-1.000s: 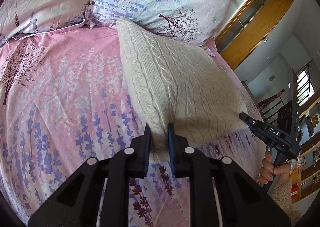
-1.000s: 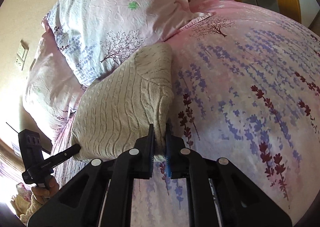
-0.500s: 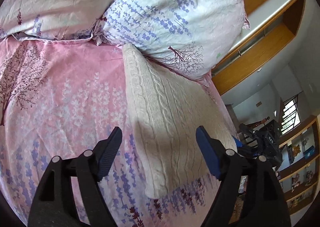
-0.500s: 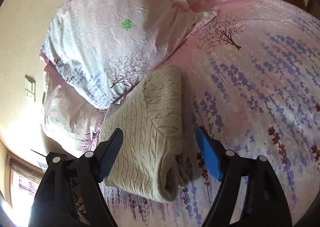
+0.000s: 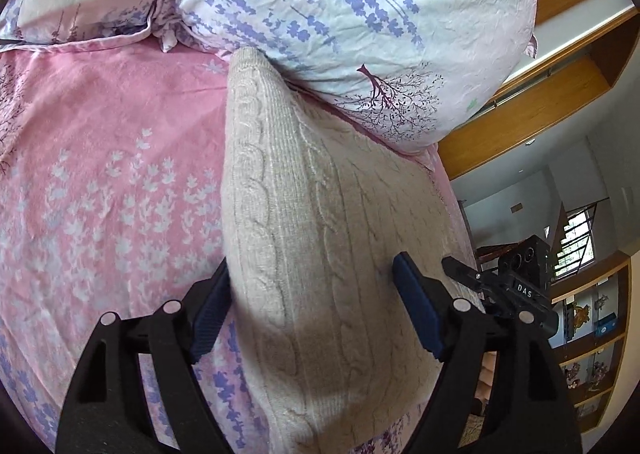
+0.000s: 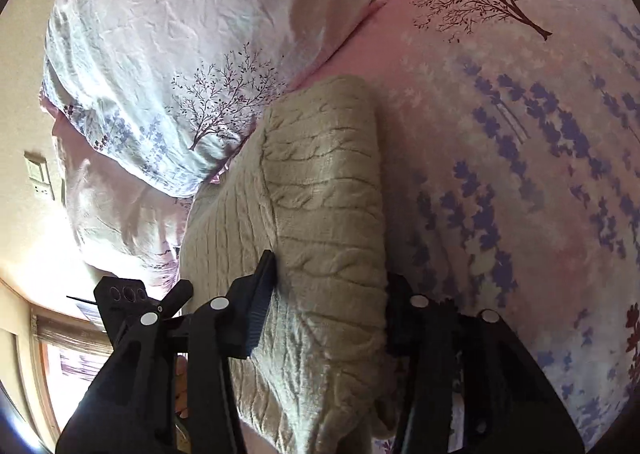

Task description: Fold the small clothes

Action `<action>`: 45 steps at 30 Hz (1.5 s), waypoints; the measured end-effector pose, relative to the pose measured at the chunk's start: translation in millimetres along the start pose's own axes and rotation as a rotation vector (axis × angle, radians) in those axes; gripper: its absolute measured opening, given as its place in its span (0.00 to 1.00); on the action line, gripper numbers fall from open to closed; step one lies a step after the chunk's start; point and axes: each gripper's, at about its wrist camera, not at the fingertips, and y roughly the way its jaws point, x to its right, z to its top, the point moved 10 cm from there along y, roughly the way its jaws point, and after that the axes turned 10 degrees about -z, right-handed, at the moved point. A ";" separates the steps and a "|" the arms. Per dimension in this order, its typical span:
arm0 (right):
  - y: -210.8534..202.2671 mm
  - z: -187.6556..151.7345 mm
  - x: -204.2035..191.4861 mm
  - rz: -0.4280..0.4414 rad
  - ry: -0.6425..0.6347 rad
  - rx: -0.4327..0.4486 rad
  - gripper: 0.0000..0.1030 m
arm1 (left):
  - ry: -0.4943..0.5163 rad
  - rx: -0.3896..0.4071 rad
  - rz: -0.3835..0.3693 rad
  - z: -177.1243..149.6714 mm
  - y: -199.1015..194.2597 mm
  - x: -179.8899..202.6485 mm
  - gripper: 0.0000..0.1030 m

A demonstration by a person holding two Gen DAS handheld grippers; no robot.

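Note:
A folded cream cable-knit sweater (image 5: 320, 222) lies on the pink floral bedsheet (image 5: 100, 174), its far end against a pillow. My left gripper (image 5: 316, 310) is open, its fingers straddling the sweater's near end without clamping it. In the right wrist view the sweater (image 6: 320, 214) shows as a thick folded stack. My right gripper (image 6: 328, 302) is open too, its jaws either side of the other end of the fold. The right gripper (image 5: 516, 290) shows at the right edge of the left wrist view; the left gripper (image 6: 132, 302) shows at lower left in the right wrist view.
Two floral pillows (image 5: 360, 14) lie at the head of the bed, one touching the sweater. A wooden headboard shelf (image 5: 540, 94) is behind them. The bed's edge runs close beside the sweater on the right (image 5: 452, 194). A wall switch (image 6: 38, 174) is at left.
Both grippers let go of the sweater's edge and opened wide, pulled back, then moved in again so their open jaws straddle the folded sweater's ends.

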 end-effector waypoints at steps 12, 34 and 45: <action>-18.3 -14.4 -87.2 0.056 -0.230 0.139 0.26 | 0.041 0.057 -0.058 -4.0 -51.0 1.7 0.35; 47.8 -34.3 -135.7 -0.019 -0.315 0.096 0.11 | 0.344 0.278 0.224 -7.1 -180.8 -28.3 0.56; 60.5 -24.1 -106.3 -0.164 -0.266 0.096 0.17 | 0.384 0.158 0.284 -24.8 -122.0 -40.1 0.56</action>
